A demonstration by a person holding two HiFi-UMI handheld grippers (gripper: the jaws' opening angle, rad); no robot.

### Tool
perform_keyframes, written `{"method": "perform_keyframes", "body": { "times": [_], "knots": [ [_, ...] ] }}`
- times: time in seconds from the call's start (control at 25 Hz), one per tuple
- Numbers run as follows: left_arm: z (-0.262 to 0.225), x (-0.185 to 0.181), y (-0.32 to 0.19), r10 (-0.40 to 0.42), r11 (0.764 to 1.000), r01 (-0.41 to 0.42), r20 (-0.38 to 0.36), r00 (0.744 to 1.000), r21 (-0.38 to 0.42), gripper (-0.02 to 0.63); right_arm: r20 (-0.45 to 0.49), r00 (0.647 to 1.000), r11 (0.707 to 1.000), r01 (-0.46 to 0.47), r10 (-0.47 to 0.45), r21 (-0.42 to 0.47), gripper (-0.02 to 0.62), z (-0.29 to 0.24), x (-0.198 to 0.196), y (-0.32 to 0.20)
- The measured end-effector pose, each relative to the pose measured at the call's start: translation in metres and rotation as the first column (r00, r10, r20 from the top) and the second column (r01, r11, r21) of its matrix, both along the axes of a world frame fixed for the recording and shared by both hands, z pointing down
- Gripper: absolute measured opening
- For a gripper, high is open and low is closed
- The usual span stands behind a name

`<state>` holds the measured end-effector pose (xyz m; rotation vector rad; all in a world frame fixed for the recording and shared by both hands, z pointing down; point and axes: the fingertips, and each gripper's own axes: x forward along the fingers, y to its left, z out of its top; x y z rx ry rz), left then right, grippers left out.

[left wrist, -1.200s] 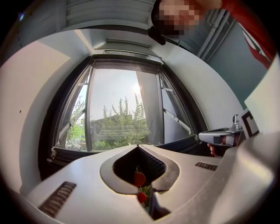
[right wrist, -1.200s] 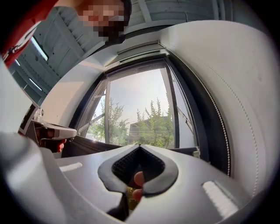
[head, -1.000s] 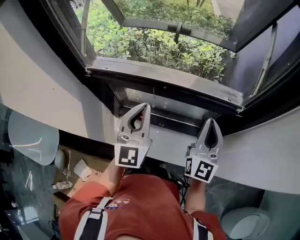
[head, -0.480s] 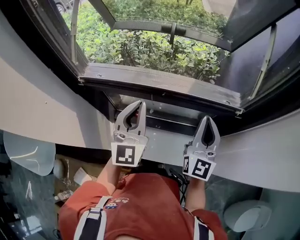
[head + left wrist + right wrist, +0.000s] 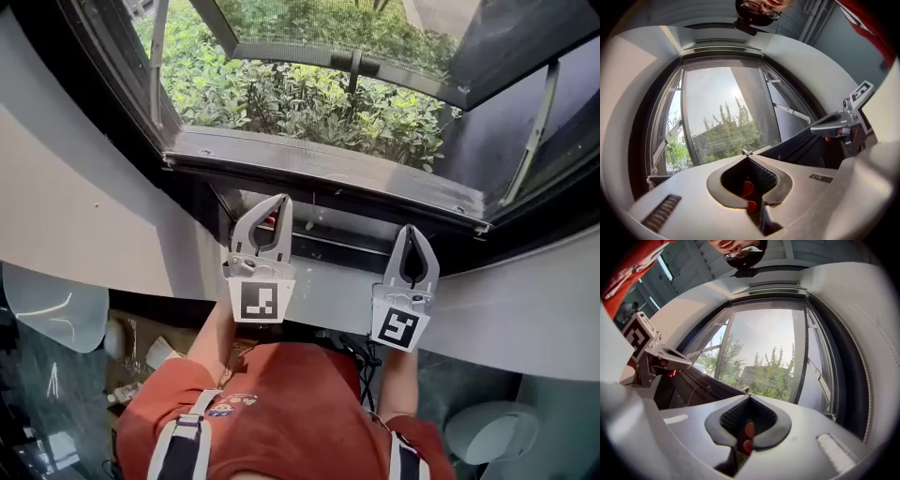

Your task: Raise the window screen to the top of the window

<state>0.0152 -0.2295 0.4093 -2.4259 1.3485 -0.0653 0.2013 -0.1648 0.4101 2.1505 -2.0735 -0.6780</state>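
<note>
Left gripper [image 5: 279, 201]: fingers pressed together with nothing between them; its own view shows only the ribbed pads meeting. Tips aim toward 12 o'clock, at the window's lower edge.
Right gripper [image 5: 412, 229]: fingers also closed and empty. It sits at 3 o'clock of the left one, apart from it, and aims the same way.
Window screen [image 5: 723, 138]: fine mesh shows over the opening in the left gripper view, so it reads as down. In the head view the mesh is too faint to confirm.
Bottom bar [image 5: 319, 167]: dark rail spanning the opening, at 12 o'clock from both grippers and untouched. Probably the screen's lifting edge, but I cannot be sure.
Sill [image 5: 328, 214]: pale ledge between the rail and the gripper tips.
Bushes [image 5: 309, 94]: outside, beyond the rail at 12 o'clock.
Why held so: two grippers spaced along the rail would push it up evenly and keep it from jamming crooked in its tracks. Closed fingers suit pushing from beneath rather than pinching.
Stage: approach; lift judged not begun.
Risk: an uneven push tilts the rail.
</note>
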Motion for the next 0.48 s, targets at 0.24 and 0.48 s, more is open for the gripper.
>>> {"method": "perform_keyframes", "body": {
  "times": [0.24, 0.48],
  "knots": [
    [0.014, -0.002, -0.009, -0.006, 0.993, -0.032, 0.312, 0.95, 0.116, 0.081, -0.258, 0.963, 0.981, 0.031, -0.081, -0.193, 0.152, 0.022, -0.014, -0.012],
    [0.039, -0.012, -0.028, -0.045, 0.984, -0.075, 0.635, 0.771, 0.162, 0.147, -0.565, 0.809, 0.936, -0.053, -0.165, -0.349, 0.225, 0.045, -0.004, -0.024]
  ]
}}
